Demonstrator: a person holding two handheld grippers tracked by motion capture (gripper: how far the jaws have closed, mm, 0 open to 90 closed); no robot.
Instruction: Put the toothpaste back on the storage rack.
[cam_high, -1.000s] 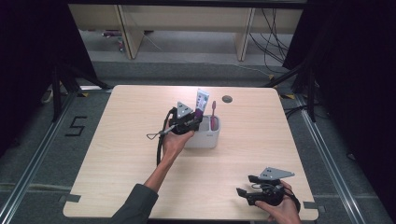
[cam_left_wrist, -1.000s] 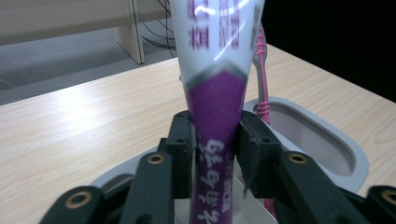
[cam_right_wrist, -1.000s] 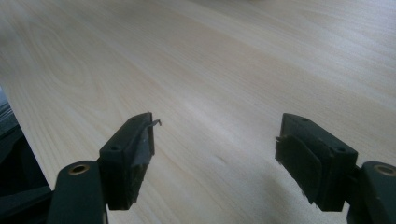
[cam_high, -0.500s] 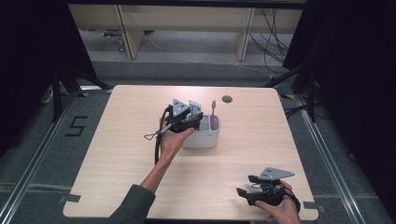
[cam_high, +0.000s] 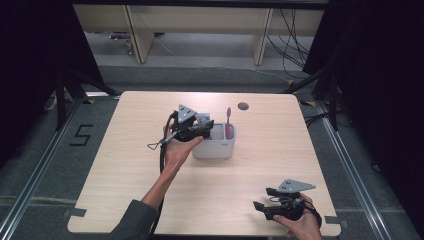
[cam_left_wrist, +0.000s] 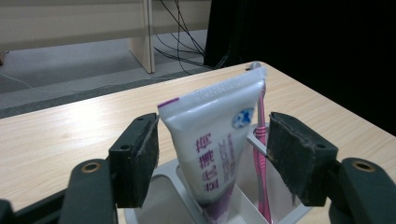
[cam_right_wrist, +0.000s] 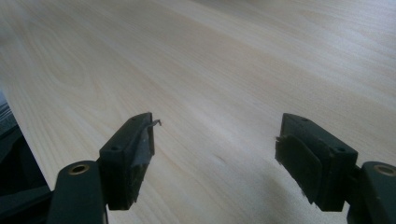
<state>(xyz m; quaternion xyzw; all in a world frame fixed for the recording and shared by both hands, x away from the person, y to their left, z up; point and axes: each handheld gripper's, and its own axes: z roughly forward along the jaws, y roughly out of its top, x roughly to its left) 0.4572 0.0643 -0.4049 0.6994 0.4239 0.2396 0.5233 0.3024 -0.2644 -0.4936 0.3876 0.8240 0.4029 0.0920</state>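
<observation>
Two items stood in the white holder (cam_left_wrist: 187, 196) when we looked: the toothpaste tube (cam_left_wrist: 212, 149), cap end down in the compartment directly ahead of the left gripper (cam_left_wrist: 212, 158), and a pink toothbrush (cam_left_wrist: 262, 154) just beyond it, closer to the right-hand jaw. The tube rose between the jaws with a gap on each side; the pads no longer pressed it. Those jaws had just been opening, so we judged the placing of the tube done and the release all but finished. What we thought was left was to draw the left gripper (cam_high: 197, 131) back clear of the holder (cam_high: 220, 145) without knocking the tube over.

On the tube we read a column of purple Chinese characters down its face, a small blue round emblem near the top, and a purple band along the crimped end; we could make out no brand name.

Well apart from the holder, at the near edge of the wooden table (cam_high: 280, 150), the right gripper (cam_high: 260, 200) sat in its hand with jaws wide apart and nothing between them, bare tabletop (cam_right_wrist: 224, 70) ahead of them.
</observation>
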